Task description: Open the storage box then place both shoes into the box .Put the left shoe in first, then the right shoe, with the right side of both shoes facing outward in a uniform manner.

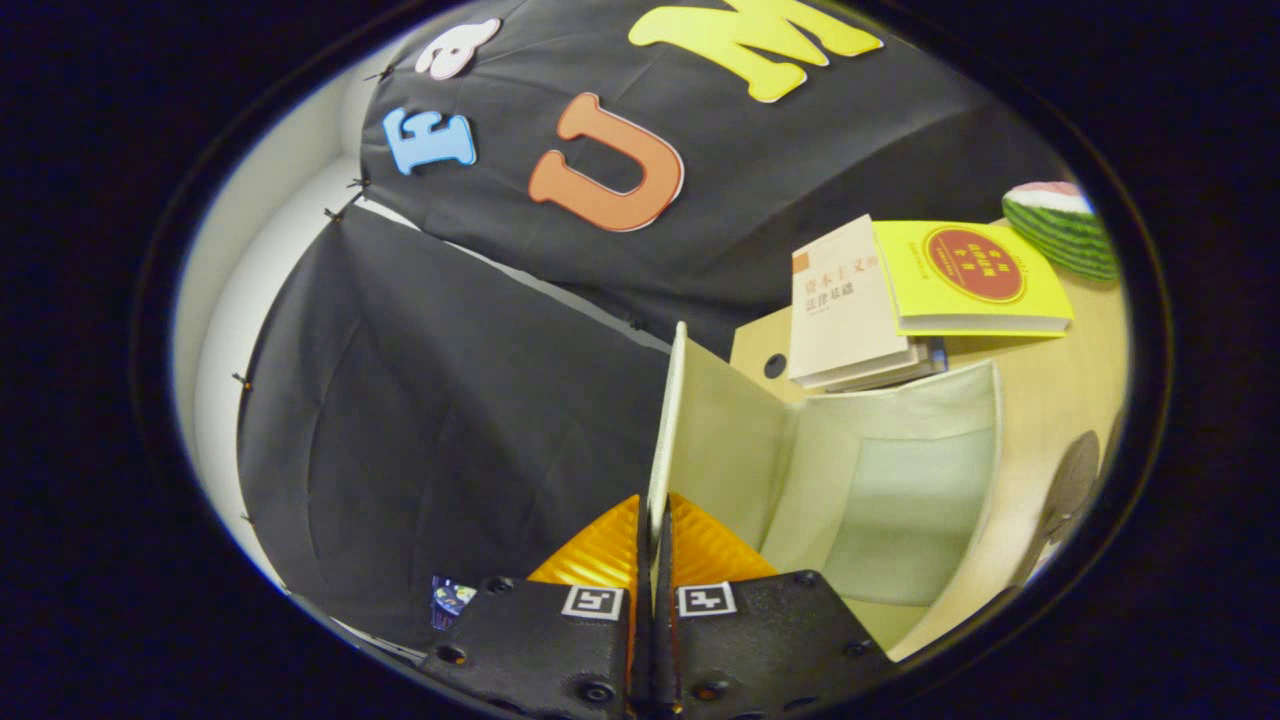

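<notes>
Hand-held gripper (655,545) clenched on one storage box (880,500) lid (664,430), two books (900,290) beyond, one watermelon slice (1065,228)

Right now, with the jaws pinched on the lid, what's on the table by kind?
Storage box, lid clamped in the gripper: 1
Books: 2 clear, maybe more beneath
Watermelon slice: 1
Total: 4

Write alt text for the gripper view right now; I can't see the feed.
The gripper is shut on the thin pale lid of the open, empty pale green storage box, holding it raised. Beyond the box, stacked books and a watermelon slice sit on the beige table.
</notes>
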Tool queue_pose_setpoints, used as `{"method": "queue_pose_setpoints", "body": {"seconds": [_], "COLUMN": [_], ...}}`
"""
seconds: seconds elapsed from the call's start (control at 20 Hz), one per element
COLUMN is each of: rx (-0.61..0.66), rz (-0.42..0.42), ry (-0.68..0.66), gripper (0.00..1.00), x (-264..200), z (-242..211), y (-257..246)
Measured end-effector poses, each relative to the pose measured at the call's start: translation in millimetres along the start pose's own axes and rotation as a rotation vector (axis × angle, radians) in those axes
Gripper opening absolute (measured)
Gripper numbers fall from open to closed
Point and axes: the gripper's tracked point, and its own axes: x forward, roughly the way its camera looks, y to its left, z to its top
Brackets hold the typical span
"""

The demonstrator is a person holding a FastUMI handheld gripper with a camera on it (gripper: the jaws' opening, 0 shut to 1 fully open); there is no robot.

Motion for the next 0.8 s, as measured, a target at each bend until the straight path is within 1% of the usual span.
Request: {"method": "queue_pose_setpoints", "body": {"seconds": [0.15, 0.35, 0.45, 0.5, 0.6, 0.75, 0.8], "rx": [0.017, 0.007, 0.002, -0.002, -0.058, -0.173, -0.190], "rz": [0.024, 0.037, 0.048, 0.039, 0.003, -0.104, -0.119], "ry": [-0.011, -0.024, -0.004, -0.008, -0.038, -0.052, -0.048], "gripper": [0.08, 0.12, 0.18, 0.31, 0.59, 1.00, 1.00], "x": [19, 53, 69, 75, 80, 80, 76], "z": [-3, -13, -27, -32, -39, -50, -55], "y": [9, 27, 40, 43, 47, 33, 32]}}
